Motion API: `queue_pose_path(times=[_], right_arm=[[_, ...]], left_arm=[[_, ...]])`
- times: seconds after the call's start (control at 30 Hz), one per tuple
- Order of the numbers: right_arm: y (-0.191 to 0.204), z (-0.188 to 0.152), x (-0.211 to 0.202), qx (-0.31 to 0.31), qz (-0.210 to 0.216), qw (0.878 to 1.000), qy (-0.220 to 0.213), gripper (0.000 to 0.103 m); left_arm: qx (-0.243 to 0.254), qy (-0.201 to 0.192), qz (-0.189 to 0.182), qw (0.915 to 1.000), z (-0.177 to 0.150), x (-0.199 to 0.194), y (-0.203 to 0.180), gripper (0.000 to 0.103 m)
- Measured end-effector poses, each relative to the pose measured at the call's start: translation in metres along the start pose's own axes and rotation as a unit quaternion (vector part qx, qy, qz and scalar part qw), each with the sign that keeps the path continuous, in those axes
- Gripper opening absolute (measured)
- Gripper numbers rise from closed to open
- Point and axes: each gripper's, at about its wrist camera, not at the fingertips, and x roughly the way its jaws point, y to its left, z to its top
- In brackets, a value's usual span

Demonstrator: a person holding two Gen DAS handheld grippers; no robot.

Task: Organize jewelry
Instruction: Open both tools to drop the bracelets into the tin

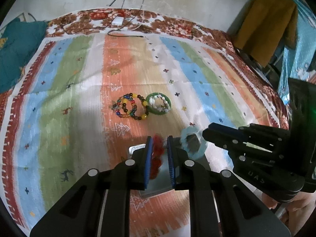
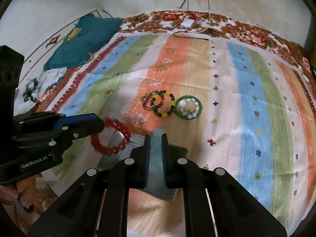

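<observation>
My left gripper (image 1: 159, 140) is shut on a red bead bracelet (image 1: 157, 154), which also shows in the right wrist view (image 2: 110, 137) hanging from the left gripper (image 2: 98, 123). My right gripper (image 2: 156, 140) is shut on a pale blue bead bracelet (image 2: 157, 150), seen from the left wrist view (image 1: 192, 143) at the right gripper's tip (image 1: 205, 135). Both hang over a metal tray (image 1: 156, 185) (image 2: 122, 144). On the striped cloth lie multicoloured bead bracelets (image 1: 132, 106) (image 2: 159, 103) and a green bangle (image 1: 159, 103) (image 2: 188, 104) with a white bead bracelet inside it.
A striped cloth (image 1: 69, 98) covers a floral bedspread (image 2: 246, 33). A white charger with cables (image 1: 117, 20) lies at the far edge. A teal pillow (image 2: 83, 41) sits at the far left. Yellow and blue fabric (image 1: 266, 27) hangs at the right.
</observation>
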Motion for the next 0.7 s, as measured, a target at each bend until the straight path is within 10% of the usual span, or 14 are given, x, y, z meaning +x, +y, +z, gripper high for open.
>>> queue_pose_path(times=[0.07, 0.7], right_arm=[[-0.004, 0.002, -0.001, 0.009, -0.008, 1.0, -0.008, 0.049], [-0.026, 0.023, 0.029, 0.042, -0.034, 0.999, 0.005, 0.054]], left_arm=[[-0.008, -0.006, 0.002, 1.0, 0.002, -0.002, 0.004, 0.031], [-0.056, 0.01, 0.05, 0.9971, 0.025, 0.038, 0.05, 0.04]])
